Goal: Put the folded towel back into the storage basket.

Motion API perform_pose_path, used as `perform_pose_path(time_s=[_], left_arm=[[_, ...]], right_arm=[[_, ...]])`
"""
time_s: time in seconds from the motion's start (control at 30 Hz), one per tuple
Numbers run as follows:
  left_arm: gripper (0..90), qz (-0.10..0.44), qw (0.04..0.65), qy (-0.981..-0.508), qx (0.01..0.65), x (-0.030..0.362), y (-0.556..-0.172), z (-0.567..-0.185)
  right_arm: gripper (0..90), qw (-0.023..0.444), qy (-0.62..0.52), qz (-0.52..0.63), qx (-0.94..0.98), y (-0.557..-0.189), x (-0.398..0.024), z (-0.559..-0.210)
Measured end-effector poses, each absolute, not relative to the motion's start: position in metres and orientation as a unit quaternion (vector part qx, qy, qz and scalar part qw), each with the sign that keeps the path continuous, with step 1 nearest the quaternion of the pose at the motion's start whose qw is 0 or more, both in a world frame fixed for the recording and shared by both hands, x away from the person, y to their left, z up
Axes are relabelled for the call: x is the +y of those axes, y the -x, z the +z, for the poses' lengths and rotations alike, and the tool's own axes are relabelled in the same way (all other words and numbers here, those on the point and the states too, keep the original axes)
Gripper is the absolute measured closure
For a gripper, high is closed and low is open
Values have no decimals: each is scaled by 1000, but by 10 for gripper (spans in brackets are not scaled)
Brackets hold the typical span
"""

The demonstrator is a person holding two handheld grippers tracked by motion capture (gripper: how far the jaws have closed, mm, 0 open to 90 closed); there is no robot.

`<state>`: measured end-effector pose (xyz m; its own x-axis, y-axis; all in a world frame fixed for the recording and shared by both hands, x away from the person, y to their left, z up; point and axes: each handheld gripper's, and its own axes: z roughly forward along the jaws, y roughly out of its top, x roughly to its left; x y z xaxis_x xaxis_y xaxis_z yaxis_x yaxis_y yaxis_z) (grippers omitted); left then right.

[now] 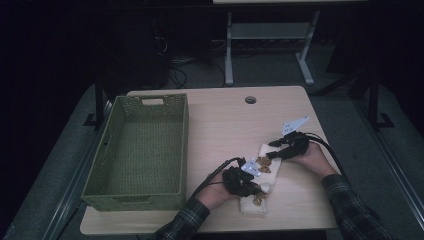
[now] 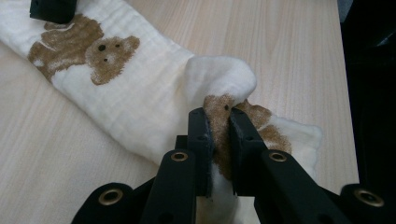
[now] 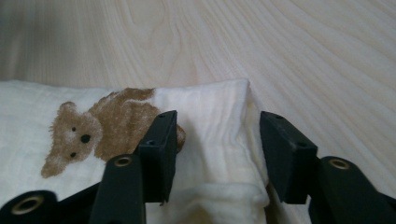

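Observation:
A cream cloth (image 1: 273,169) printed with brown bears lies folded into a long strip on the wooden table (image 1: 225,120), right of centre. My left gripper (image 1: 250,185) is at the strip's near end. In the left gripper view the left gripper (image 2: 217,116) is shut on a raised fold of the cloth (image 2: 140,93), pinching a bear print. My right gripper (image 1: 271,150) is at the far end. In the right gripper view the right gripper (image 3: 217,135) stands open, its jaws on either side of the cloth's corner (image 3: 210,107), pads apart from the fabric.
A green woven basket (image 1: 185,145) stands on the table's left half. A round cable hole (image 1: 250,99) sits near the far edge. The table's right edge lies close behind the right hand. Desk legs and cables are on the floor beyond.

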<state>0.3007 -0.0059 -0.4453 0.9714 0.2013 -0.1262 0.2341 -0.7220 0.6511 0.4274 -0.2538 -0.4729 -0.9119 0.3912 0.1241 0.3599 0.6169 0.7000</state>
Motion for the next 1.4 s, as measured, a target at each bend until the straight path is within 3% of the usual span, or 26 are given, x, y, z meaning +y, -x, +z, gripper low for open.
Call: perform_pose_path(time_s=[0.23,0.33,0.67,1.4], left_arm=[[805,-24,358,-926,119,-8,-301,-444],[806,-27,364,-923,118,-8,-302,-442],[807,-15,402,-906,130,1,-306,-413],[808,51,402,-902,146,38,-315,-327]], right_arm=[[756,9,-196,384,902,-420,-251,-472],[800,10,-189,377,907,-419,-249,-470],[812,21,-159,377,912,-427,-226,-437],[813,26,-85,412,907,-451,-174,-355]])
